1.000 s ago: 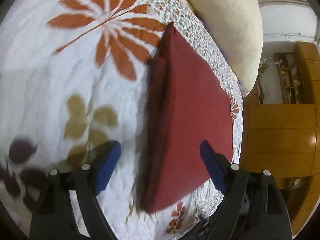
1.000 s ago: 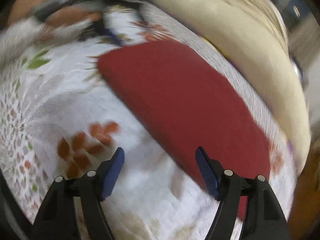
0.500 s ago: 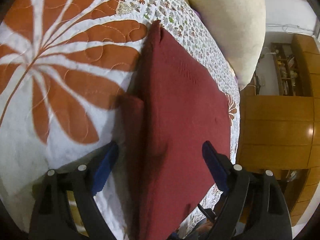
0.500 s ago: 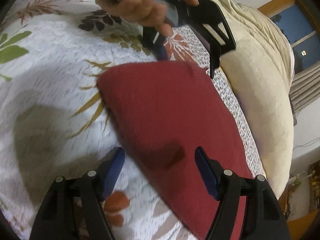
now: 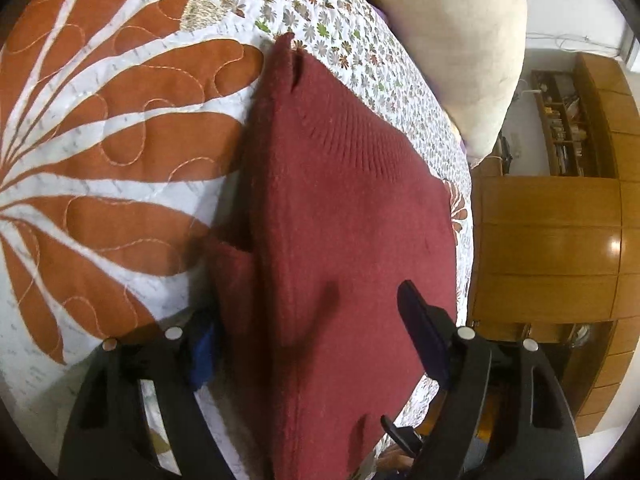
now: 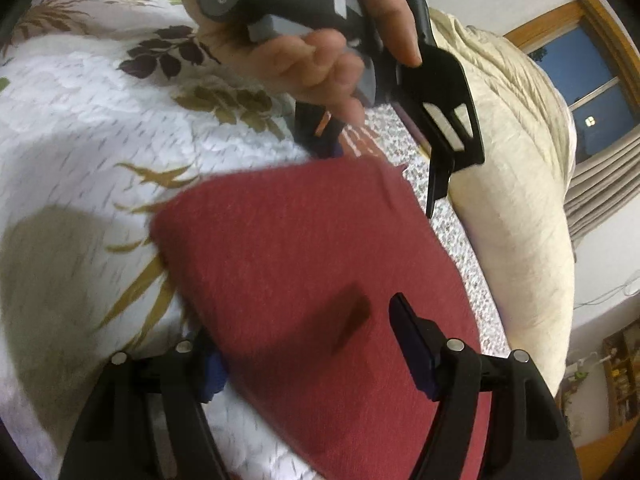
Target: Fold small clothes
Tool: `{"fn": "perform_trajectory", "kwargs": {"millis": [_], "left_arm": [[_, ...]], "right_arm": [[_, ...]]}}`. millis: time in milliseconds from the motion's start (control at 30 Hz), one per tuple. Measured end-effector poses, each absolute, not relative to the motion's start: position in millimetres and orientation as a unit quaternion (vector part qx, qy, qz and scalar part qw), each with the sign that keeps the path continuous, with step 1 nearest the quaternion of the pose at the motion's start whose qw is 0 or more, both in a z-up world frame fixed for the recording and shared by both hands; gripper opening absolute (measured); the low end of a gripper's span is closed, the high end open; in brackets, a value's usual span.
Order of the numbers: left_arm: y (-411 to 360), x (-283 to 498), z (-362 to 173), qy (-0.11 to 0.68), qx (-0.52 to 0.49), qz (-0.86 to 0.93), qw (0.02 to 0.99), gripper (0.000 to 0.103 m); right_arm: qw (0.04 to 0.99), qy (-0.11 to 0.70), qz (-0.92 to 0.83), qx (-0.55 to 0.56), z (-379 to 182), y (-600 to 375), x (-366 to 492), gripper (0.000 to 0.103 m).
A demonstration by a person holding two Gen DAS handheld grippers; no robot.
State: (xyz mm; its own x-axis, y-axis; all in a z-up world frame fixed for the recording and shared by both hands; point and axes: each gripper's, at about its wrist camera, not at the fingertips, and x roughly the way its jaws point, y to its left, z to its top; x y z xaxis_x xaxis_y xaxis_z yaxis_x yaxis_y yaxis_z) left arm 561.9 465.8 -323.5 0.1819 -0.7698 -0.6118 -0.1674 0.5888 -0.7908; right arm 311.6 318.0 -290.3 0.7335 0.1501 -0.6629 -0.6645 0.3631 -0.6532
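A dark red knit garment [image 5: 344, 240] lies folded flat on the floral quilt [image 5: 120, 152], with a smaller folded layer sticking out at its left side. My left gripper [image 5: 312, 344] is open and straddles the garment's near end; its left pad sits low at the cloth's edge and its right pad is over the cloth. In the right wrist view the same garment [image 6: 304, 264] lies between the open fingers of my right gripper [image 6: 312, 360]. At the garment's far end there, a hand [image 6: 320, 64] holds the left gripper [image 6: 380, 176].
A bulky cream duvet [image 5: 460, 40] lies along the bed's far side, also seen as the duvet [image 6: 520, 200] beside the garment. Wooden cabinets [image 5: 548, 240] stand past the bed's edge. A window [image 6: 580, 60] is behind the duvet.
Both grippers have dropped closer to the garment, and each now has a corner of it between its open fingers. The garment itself has stayed put.
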Motion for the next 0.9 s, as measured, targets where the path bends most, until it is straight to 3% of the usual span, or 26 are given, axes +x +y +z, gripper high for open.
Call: {"fn": "perform_trajectory", "kwargs": {"millis": [167, 333, 400, 467, 533, 700, 900], "left_arm": [[461, 566, -324, 0.606, -0.383, -0.224, 0.661, 0.076], [464, 569, -331, 0.622, -0.375, -0.204, 0.656, 0.04], [467, 569, -334, 0.623, -0.381, -0.201, 0.653, 0.036], [467, 568, -334, 0.622, -0.382, -0.198, 0.654, 0.031], [466, 568, -333, 0.621, -0.382, -0.195, 0.656, 0.023], [460, 569, -320, 0.624, -0.366, -0.186, 0.665, 0.018], [456, 571, -298, 0.619, -0.353, -0.181, 0.678, 0.015]], "right_arm": [[0.79, 0.249, 0.246, -0.504, -290, 326, 317, 0.069], [0.793, 0.241, 0.238, -0.506, -290, 329, 318, 0.065], [0.795, 0.237, 0.233, -0.507, -291, 332, 315, 0.064], [0.796, 0.239, 0.235, -0.504, -292, 336, 314, 0.059], [0.795, 0.252, 0.241, -0.496, -293, 339, 314, 0.043], [0.805, 0.271, 0.245, -0.468, -289, 335, 313, 0.025], [0.824, 0.279, 0.253, -0.423, -262, 322, 316, 0.019]]}}
